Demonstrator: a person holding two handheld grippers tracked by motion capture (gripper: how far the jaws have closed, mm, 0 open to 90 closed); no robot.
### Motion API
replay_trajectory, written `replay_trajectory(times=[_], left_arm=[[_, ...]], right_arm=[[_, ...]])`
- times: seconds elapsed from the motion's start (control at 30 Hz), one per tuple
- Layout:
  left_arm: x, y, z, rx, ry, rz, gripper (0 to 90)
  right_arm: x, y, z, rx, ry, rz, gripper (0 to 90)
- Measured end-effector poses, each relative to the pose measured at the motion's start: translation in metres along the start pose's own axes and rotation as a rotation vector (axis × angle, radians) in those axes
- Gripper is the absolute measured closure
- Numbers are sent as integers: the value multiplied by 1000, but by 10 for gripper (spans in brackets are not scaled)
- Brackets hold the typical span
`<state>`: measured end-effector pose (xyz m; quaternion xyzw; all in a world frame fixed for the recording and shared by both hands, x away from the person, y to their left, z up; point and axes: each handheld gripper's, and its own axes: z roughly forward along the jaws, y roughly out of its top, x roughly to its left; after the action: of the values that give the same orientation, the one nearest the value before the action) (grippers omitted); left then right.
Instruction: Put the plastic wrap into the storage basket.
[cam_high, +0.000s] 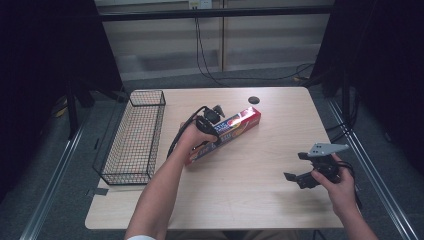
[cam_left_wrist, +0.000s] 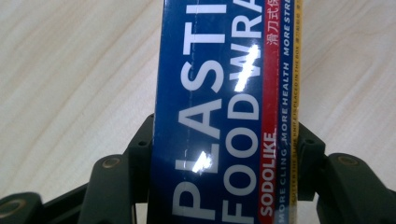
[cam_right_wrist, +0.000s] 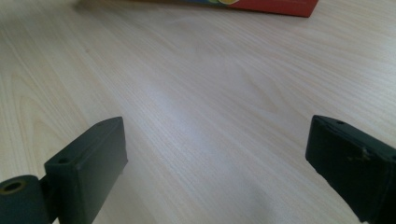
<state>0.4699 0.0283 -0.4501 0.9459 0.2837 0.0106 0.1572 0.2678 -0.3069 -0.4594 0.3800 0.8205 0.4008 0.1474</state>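
A long red and blue box of plastic food wrap (cam_high: 234, 126) lies slantwise across the middle of the wooden table. My left gripper (cam_high: 214, 131) reaches down onto it from the left, and in the left gripper view both black jaws press against the sides of the box (cam_left_wrist: 224, 116), shut on it. My right gripper (cam_high: 300, 170) hovers near the table's right front, apart from the box. Its jaws stand wide open over bare wood in the right gripper view (cam_right_wrist: 215, 158), where a red corner of the box (cam_right_wrist: 280, 6) shows at the top edge.
A black wire basket (cam_high: 134, 135) stands along the table's left edge. A small dark round disc (cam_high: 254, 99) lies at the back of the table. Cables hang down behind the table's far edge.
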Motion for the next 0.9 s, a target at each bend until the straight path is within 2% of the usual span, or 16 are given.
replay_trajectory(times=[0.07, 0.17, 0.33, 0.4, 0.5, 0.57, 0.6, 0.63, 0.8, 0.9], left_arm=[[1, -2, -1, -8, 12, -3, 429], [2, -4, -4, -41, 0, -42, 431], [1, -5, -12, -44, 3, -43, 431], [2, -5, -16, -56, -4, -60, 430], [3, -6, -23, -59, -9, -73, 430], [3, -7, -29, -55, -1, -70, 430], [3, -7, -32, -54, 5, -88, 430], [4, -8, -35, -60, 11, -79, 430], [8, -13, -51, -76, 9, -109, 430], [9, -15, -58, -73, 27, -112, 431]], right_arm=[[0, 0, 0, 1, 3, -1, 49], [0, 0, 0, 1, 2, -1, 49], [0, 0, 0, -1, 2, 1, 48], [0, 0, 0, -1, 2, -1, 48], [0, 0, 0, -3, 1, 1, 48], [0, 0, 0, -3, 0, 0, 48], [1, 0, 0, -2, 1, 0, 48], [0, 0, 1, -4, 4, -2, 48], [1, 0, 0, -2, 0, 0, 48], [1, 0, 1, -1, 0, -4, 48]])
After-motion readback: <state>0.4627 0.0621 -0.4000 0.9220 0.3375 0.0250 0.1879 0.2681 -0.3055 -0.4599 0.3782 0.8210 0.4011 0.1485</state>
